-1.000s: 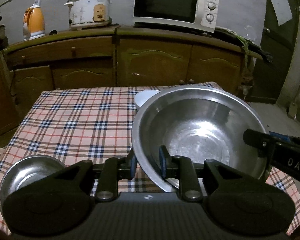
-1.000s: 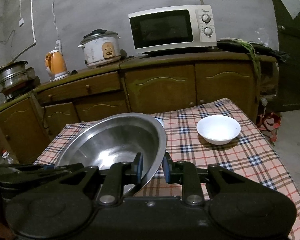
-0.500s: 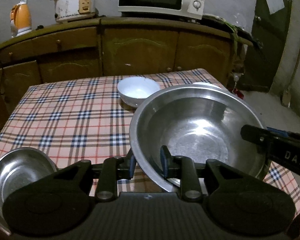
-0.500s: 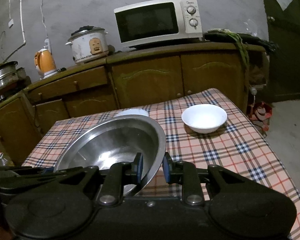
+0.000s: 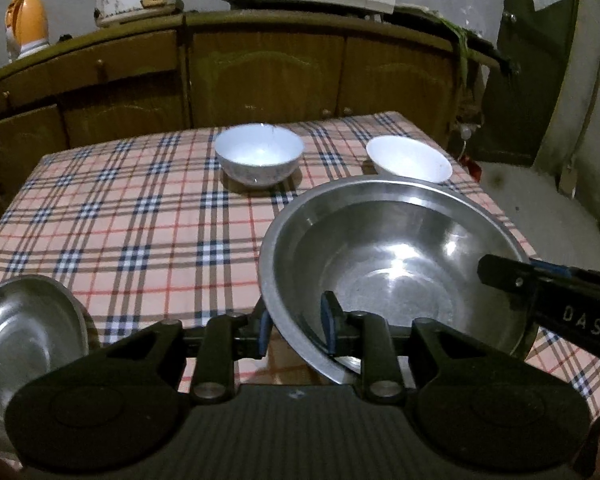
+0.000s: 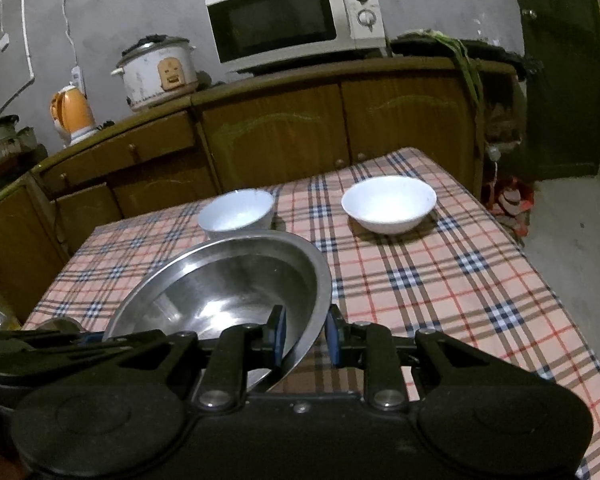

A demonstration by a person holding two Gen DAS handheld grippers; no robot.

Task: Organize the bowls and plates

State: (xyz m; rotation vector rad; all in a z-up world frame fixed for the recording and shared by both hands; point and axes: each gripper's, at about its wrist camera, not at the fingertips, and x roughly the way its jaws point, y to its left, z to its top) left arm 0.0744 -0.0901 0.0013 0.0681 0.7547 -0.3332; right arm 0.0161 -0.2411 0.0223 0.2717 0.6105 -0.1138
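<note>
We are holding the big steel basin (image 5: 392,264) by its rim, one gripper on each side. The left gripper (image 5: 296,328) is clamping the near rim, one pad inside, one outside; the right gripper (image 6: 304,334) is pinching the opposite rim the same way. The basin is hanging tilted over the checked tablecloth (image 5: 140,216). Past it, two white bowls are sitting on the cloth, one patterned bowl (image 5: 259,159) and one plain bowl (image 6: 389,203), apart from each other. A small steel dish (image 5: 24,340) is lying at the table's near left corner.
</note>
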